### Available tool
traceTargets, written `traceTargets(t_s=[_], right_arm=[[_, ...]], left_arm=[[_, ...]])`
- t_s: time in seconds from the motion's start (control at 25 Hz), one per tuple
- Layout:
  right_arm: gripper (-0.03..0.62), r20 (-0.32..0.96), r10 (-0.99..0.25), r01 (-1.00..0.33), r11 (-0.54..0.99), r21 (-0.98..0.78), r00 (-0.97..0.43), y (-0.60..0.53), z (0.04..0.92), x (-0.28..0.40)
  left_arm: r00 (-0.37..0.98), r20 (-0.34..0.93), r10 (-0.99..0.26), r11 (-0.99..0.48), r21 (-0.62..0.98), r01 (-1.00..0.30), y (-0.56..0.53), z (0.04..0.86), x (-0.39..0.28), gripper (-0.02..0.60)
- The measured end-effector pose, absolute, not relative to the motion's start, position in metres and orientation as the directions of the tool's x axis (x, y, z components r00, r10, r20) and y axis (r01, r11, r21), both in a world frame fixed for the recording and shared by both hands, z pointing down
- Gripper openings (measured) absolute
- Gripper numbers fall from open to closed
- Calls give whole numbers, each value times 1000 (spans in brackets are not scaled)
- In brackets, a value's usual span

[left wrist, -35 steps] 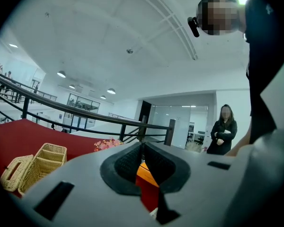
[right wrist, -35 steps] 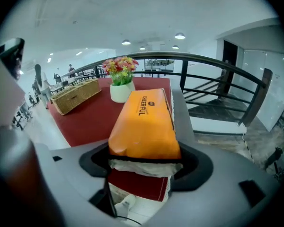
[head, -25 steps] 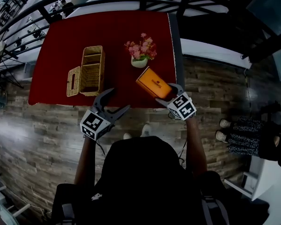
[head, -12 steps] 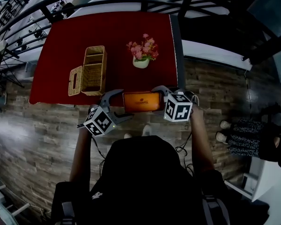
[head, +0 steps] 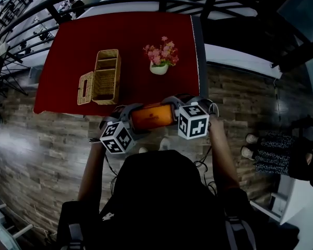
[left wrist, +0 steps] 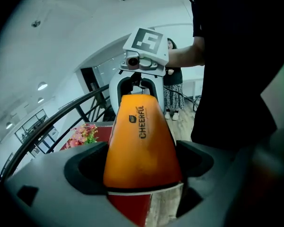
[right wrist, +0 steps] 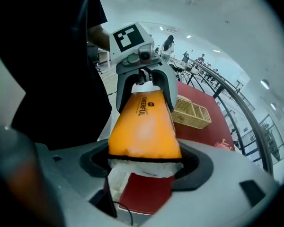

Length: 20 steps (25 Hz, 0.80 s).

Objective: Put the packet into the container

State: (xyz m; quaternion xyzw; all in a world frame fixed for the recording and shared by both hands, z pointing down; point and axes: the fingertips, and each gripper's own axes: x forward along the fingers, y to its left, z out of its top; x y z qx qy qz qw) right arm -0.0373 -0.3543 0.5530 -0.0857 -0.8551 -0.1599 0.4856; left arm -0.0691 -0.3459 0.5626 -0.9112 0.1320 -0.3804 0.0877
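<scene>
Packet (head: 152,115) hangs in the air at the table's (head: 135,40) near edge, spanned between both grippers and well short of the wicker container (head: 105,77). The right gripper (head: 173,107) has its fingers clamped on one end. The left gripper (head: 129,116) has fingers opening around the other end (no firm pinch there). Held by one end only, the packet may well sag, twist loose and drop to the floor (head: 41,155).

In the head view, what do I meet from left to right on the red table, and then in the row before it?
Table: basket → flowers. In front: left gripper → packet, between that gripper's opening jaws → right gripper.
</scene>
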Motion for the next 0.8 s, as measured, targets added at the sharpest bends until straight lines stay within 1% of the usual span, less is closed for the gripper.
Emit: traceTargets(t_s=[0.08, 0.2, 0.28, 0.4, 0.52, 0.8], right_arm=[[362, 855, -5, 294, 938, 183, -518, -354, 553, -39], [362, 856, -7, 259, 952, 164, -518, -354, 556, -40], [364, 859, -20, 232, 959, 161, -512, -355, 559, -42], [365, 843, -57, 192, 964, 186, -535, -359, 559, -47], [368, 824, -81, 160, 966, 204, -560, -364, 559, -50], [371, 760, -115, 73, 975, 209, -639, -363, 542, -54]], left_arm=[[660, 680, -318, -946, -270, -177, -347, 563, -71, 440], [641, 700, -315, -946, -283, -155, -346, 563, -74, 369], [622, 718, -313, -947, -287, -144, -346, 562, -78, 352], [599, 732, -324, -943, -300, -144, -348, 559, -85, 338], [592, 736, -329, -942, -302, -148, -352, 559, -89, 337], [631, 709, -314, -949, -257, -183, -348, 554, -98, 337]])
